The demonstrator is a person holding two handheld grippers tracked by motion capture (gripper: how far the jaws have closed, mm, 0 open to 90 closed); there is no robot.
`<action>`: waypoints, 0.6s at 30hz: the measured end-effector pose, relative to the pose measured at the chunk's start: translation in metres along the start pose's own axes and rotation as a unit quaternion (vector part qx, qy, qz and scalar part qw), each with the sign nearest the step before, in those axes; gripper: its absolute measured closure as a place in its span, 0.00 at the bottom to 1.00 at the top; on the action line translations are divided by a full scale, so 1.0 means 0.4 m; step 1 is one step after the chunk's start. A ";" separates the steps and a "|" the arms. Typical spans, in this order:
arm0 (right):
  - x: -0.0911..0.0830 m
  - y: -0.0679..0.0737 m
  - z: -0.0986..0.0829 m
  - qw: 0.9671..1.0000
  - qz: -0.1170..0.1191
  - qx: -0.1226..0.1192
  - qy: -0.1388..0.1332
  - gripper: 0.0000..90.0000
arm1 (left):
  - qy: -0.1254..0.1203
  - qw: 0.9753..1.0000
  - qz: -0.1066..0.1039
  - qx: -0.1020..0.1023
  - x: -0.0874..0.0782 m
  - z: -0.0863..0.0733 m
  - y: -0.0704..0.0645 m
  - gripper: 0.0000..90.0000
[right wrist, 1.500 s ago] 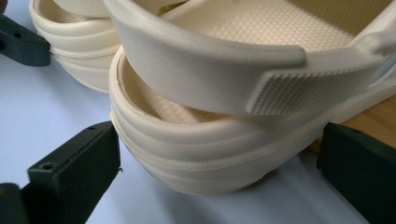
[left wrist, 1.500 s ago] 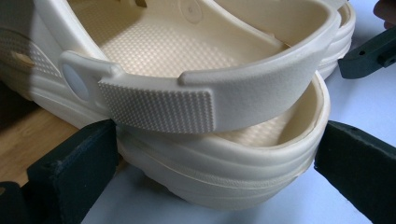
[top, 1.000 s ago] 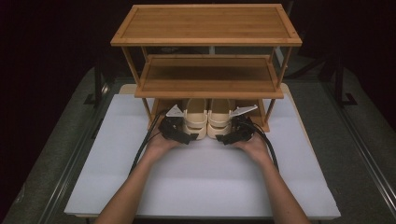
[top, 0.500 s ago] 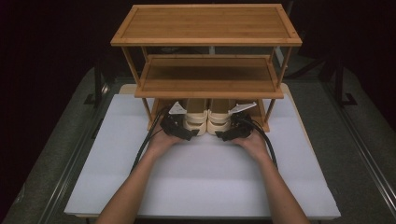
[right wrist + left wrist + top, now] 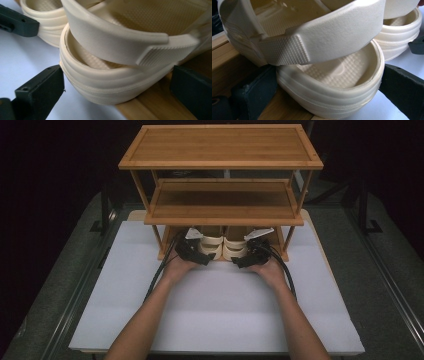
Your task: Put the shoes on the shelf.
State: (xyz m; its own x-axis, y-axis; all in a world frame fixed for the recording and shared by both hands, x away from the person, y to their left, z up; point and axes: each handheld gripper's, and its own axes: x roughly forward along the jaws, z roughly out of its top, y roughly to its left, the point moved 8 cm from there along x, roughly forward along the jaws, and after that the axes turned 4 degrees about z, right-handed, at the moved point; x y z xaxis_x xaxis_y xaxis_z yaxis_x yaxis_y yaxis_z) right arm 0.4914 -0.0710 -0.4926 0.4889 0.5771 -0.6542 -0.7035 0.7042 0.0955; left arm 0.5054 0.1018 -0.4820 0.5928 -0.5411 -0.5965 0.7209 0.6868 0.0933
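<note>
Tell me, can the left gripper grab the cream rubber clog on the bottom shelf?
Probably yes. The left gripper is already at the heel of the left cream rubber clog, its black jaws spread either side of it, with nothing between. The wooden shelf rack overhead leaves that heel open.

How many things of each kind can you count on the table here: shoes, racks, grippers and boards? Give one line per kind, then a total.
Cream shoes: 2, the left shoe and the right shoe, heels toward the person
Wooden racks: 1, the rack with its shelves
Black grippers: 2, the left gripper and the right gripper
White boards: 1, the board on the table
Total: 6
</note>
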 end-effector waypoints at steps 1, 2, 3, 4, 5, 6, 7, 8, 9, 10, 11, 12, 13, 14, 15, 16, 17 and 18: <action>0.002 -0.003 0.003 1.000 -0.002 0.000 0.000 0.00 | -0.001 1.000 0.003 0.000 0.002 0.002 0.001 0.03; 0.003 -0.005 0.006 1.000 -0.003 -0.001 -0.001 0.00 | 0.000 1.000 0.005 -0.003 0.006 0.005 0.001 0.03; 0.002 -0.022 0.003 1.000 -0.022 -0.016 0.009 0.00 | 0.002 1.000 0.001 -0.001 0.009 0.007 -0.001 0.03; 0.001 -0.027 0.004 0.999 -0.023 -0.021 0.008 0.00 | 0.005 1.000 0.006 0.004 0.012 0.009 0.000 0.03; 0.002 -0.028 0.005 1.000 -0.025 -0.015 0.007 0.00 | 0.005 1.000 0.005 0.004 0.015 0.011 0.000 0.03; 0.003 -0.031 0.005 0.999 -0.026 -0.017 0.008 0.00 | 0.007 1.000 0.007 0.002 0.018 0.011 0.000 0.03; 0.004 -0.032 0.005 0.999 -0.029 -0.012 0.007 0.00 | 0.006 1.000 0.006 0.001 0.020 0.012 0.000 0.03; 0.005 -0.033 0.005 1.000 -0.028 -0.012 0.007 0.00 | 0.008 1.000 0.005 0.016 0.020 0.014 0.006 0.02; 0.004 -0.033 0.004 1.000 -0.028 -0.011 0.006 0.00 | 0.010 1.000 0.006 0.000 0.019 0.012 0.000 0.02; 0.004 -0.033 0.003 1.000 -0.028 -0.009 0.007 0.00 | 0.010 1.000 0.006 0.000 0.017 0.012 0.001 0.03; 0.004 -0.033 0.002 1.000 -0.028 -0.009 0.008 0.00 | 0.011 1.000 0.004 0.002 0.015 0.012 0.002 0.03; 0.003 -0.033 0.002 1.000 -0.028 -0.010 0.009 0.00 | 0.011 1.000 0.006 -0.014 0.014 0.012 -0.002 0.04; 0.003 -0.032 0.002 1.000 -0.027 -0.009 0.010 0.00 | 0.009 1.000 0.004 -0.010 0.012 0.013 0.000 0.04; 0.002 -0.031 0.002 1.000 -0.027 -0.007 0.009 0.00 | 0.010 1.000 0.002 -0.009 0.009 0.014 0.001 0.04; 0.000 -0.030 0.003 1.000 -0.024 -0.009 0.009 0.00 | 0.012 1.000 -0.001 -0.002 0.007 0.015 0.004 0.04; -0.003 -0.029 0.005 1.000 -0.025 -0.007 0.007 0.00 | 0.013 1.000 -0.001 -0.007 0.004 0.014 0.004 0.04; -0.005 -0.029 0.005 1.000 -0.025 -0.009 0.007 0.00 | 0.015 1.000 0.001 -0.010 0.001 0.014 0.004 0.04; -0.008 -0.027 0.005 1.000 -0.024 -0.008 0.007 0.00 | 0.015 1.000 -0.001 -0.012 -0.004 0.013 0.004 0.04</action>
State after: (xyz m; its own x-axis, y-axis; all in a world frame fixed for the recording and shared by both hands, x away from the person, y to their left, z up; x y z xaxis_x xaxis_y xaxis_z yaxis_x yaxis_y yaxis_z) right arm 0.4985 -0.0796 -0.4899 0.5150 0.5367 -0.6684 -0.6876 0.7242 0.0517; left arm 0.5076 0.1013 -0.4768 0.5805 -0.5282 -0.6198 0.7132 0.6970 0.0740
